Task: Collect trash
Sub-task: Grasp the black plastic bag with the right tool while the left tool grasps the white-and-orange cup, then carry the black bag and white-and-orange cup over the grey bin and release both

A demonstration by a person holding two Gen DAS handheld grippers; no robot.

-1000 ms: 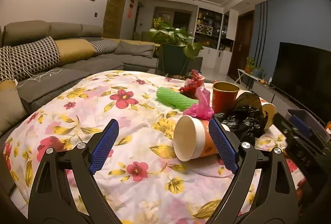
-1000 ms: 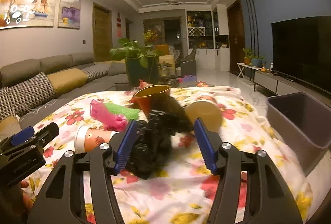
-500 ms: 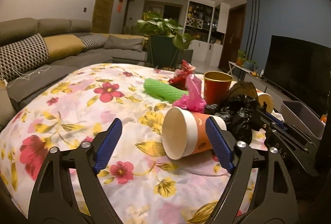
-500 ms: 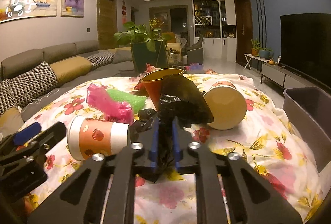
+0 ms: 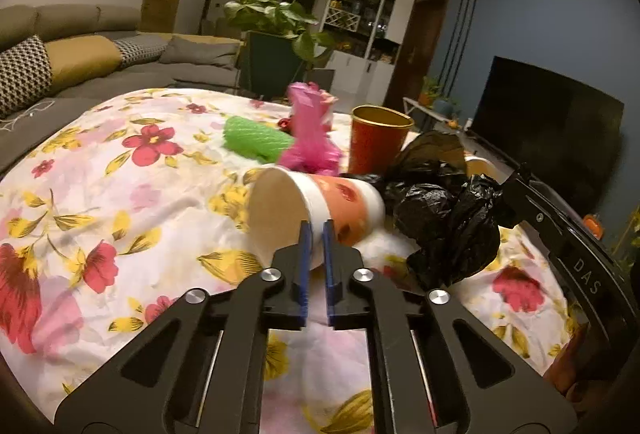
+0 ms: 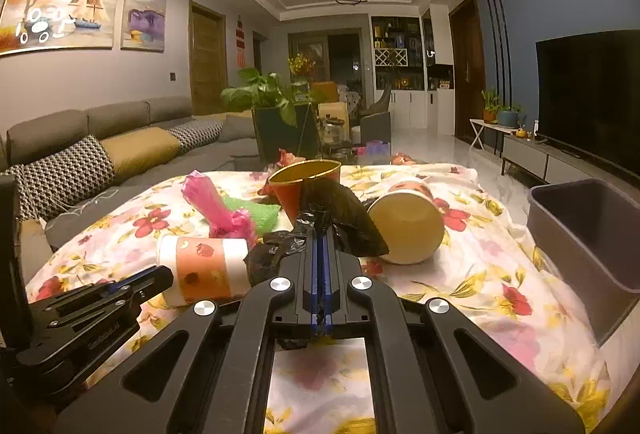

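- Left gripper (image 5: 315,230): fingers pinched on the rim wall of the paper cup (image 5: 316,209) lying on its side on the floral desk (image 5: 120,193); lift gently, thin wall crushes.
- Right gripper (image 6: 320,234): fingers clamped on the black bag (image 6: 344,218); carry to the grey bin (image 6: 580,234) at right.
- Change: both pairs stood wide a second ago.

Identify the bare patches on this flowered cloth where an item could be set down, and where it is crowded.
Free: the cloth left of the lying paper cup toward the sofa, and between the second lying cup and grey bin. Crowded: the middle, around the black bag.
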